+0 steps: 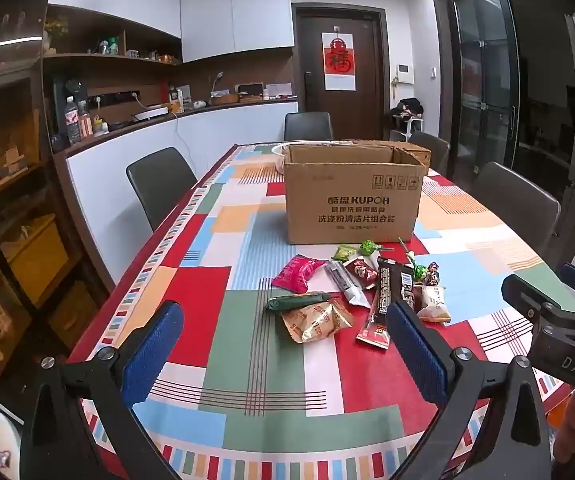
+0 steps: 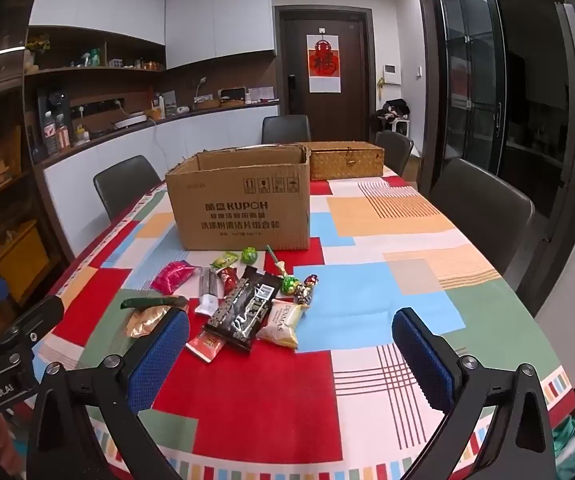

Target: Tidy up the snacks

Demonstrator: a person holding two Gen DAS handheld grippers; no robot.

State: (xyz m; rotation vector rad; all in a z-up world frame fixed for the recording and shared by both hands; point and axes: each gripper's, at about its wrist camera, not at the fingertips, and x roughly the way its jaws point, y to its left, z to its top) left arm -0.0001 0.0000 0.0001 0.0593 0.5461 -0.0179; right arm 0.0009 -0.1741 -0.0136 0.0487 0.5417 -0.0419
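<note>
Snacks on patchwork tablecloth

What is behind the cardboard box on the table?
Behind the cardboard box stands a woven basket, partly covered. The left view shows a white dish edge; the rest is hidden.

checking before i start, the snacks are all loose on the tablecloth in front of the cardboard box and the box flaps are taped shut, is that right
Not quite. The cardboard box is open at the top, flaps not taped shut; the right wrist view shows its inner walls. The rest holds: the snacks lie loose on the tablecloth in front of the box.
</note>
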